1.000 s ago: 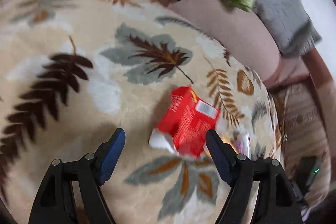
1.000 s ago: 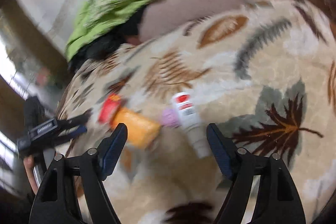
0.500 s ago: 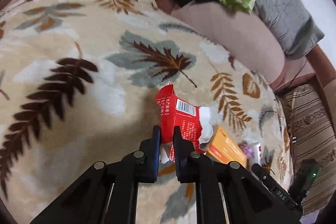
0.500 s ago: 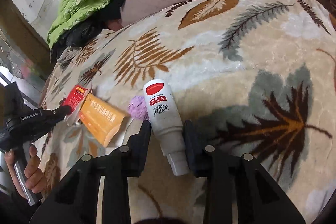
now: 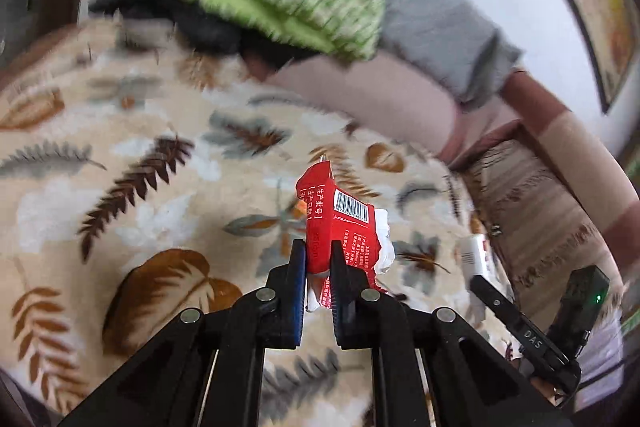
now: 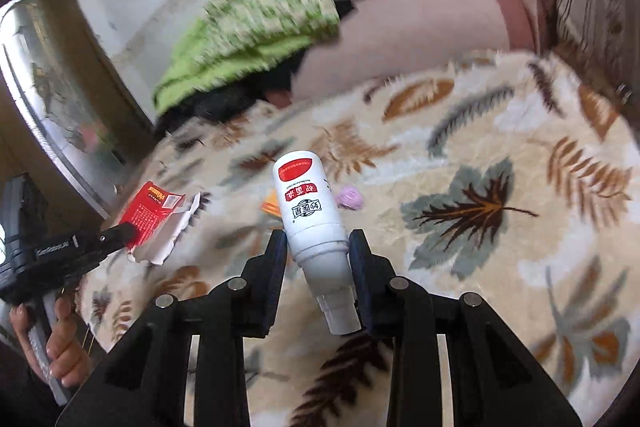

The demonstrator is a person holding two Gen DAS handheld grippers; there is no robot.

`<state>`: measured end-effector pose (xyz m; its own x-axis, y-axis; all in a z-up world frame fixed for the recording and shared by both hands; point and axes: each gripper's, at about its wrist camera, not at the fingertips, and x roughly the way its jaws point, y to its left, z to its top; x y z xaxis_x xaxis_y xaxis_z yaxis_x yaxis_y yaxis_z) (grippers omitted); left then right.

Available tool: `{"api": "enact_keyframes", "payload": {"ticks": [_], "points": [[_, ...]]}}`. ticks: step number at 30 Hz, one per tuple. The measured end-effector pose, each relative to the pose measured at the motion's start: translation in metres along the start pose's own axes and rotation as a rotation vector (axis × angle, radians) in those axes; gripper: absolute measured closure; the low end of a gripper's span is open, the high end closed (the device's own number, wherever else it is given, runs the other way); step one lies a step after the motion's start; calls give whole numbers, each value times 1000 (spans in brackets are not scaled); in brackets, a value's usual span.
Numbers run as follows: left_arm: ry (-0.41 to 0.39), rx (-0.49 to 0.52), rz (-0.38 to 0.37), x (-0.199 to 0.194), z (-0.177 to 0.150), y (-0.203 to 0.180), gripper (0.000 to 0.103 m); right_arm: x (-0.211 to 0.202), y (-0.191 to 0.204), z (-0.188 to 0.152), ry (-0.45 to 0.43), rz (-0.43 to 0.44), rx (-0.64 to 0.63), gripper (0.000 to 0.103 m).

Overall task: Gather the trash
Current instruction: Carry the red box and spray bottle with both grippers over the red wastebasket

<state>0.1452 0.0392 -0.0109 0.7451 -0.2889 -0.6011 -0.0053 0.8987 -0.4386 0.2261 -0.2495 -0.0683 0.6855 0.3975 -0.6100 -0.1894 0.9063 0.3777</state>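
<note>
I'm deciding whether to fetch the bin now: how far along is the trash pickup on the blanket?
Nothing looks binned yet. In hand: the left claw grips the torn red carton, the right claw the white bottle. Left on the leaf blanket: a pink wad and an orange packet.

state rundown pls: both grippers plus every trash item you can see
left gripper: shut on red carton
red carton: torn open, held off the blanket
right gripper: shut on white bottle
white bottle: held, nozzle toward camera
pink wad: lying on blanket
orange box: lying, mostly hidden
</note>
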Motion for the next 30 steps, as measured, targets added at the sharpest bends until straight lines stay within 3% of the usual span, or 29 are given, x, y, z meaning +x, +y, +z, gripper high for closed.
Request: {"api": "enact_keyframes", "payload": {"ticks": [7, 11, 16, 25, 30], "points": [[-81, 13, -118, -99, -73, -21, 94, -81, 32, -55, -113, 47, 50, 72], [-81, 25, -113, -131, -116, -11, 94, -122, 51, -100, -155, 54, 24, 72], [-130, 53, -67, -169, -156, -2, 94, -152, 78, -165, -131, 46, -47, 72], [-110, 36, -64, -202, -197, 7, 94, -197, 111, -207, -110, 66, -108, 72], [-56, 31, -41, -201, -218, 9, 94, -204, 122, -221, -90, 47, -148, 72]]}}
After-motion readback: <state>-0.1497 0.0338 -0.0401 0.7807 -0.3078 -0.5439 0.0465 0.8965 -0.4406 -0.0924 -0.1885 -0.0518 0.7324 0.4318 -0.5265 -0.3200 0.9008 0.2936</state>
